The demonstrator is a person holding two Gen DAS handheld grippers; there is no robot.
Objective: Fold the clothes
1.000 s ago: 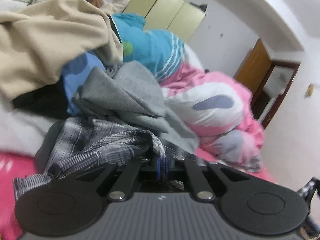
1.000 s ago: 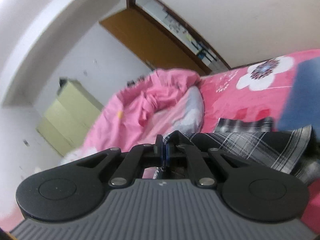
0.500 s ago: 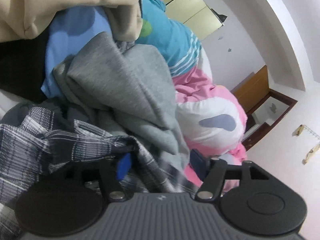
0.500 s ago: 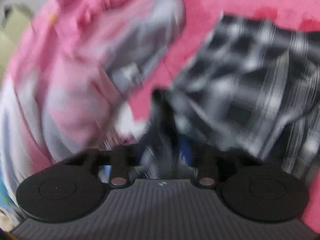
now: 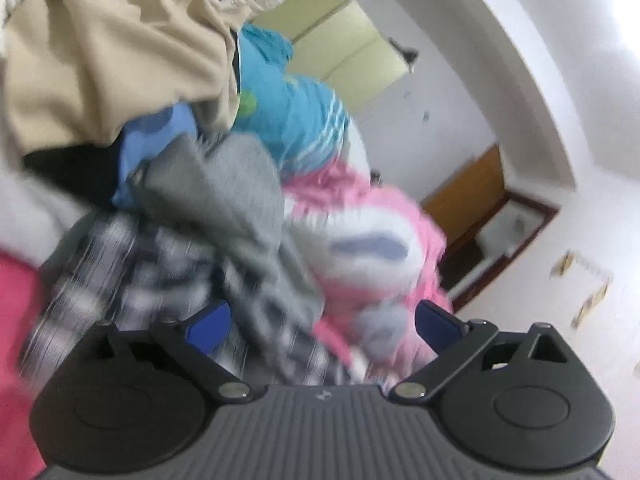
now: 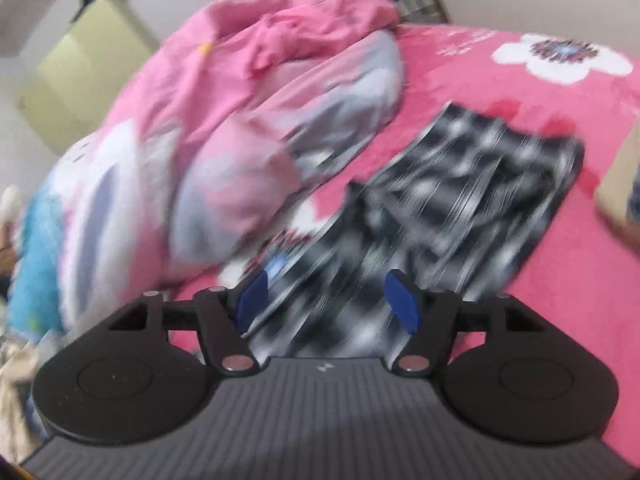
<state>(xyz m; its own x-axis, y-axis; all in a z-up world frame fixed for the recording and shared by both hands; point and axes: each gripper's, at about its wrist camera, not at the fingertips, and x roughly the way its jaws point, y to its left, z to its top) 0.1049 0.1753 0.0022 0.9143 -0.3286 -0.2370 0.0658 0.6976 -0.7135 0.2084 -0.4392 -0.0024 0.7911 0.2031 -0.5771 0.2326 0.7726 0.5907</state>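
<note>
Both tongs gape wide, gripping nothing. The right gripper (image 6: 326, 300) hovers low over one black-and-white checked cloth garment (image 6: 460, 208), lying flat on the pink fleece floral bedspread (image 6: 560, 280). The left gripper (image 5: 322, 322) faces a heap: that checked cloth's other end (image 5: 132, 268), one grey knit garment (image 5: 224, 200), one beige blanket (image 5: 100, 60).

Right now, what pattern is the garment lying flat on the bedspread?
Black-and-white plaid garment, clearest in the right wrist view, though motion-blurred.

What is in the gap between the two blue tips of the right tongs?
In the right wrist view, the black-and-white checked garment fills the gap of the open right tongs. It lies on the pink flowered bedspread; blur hides whether the tips touch it.
</note>
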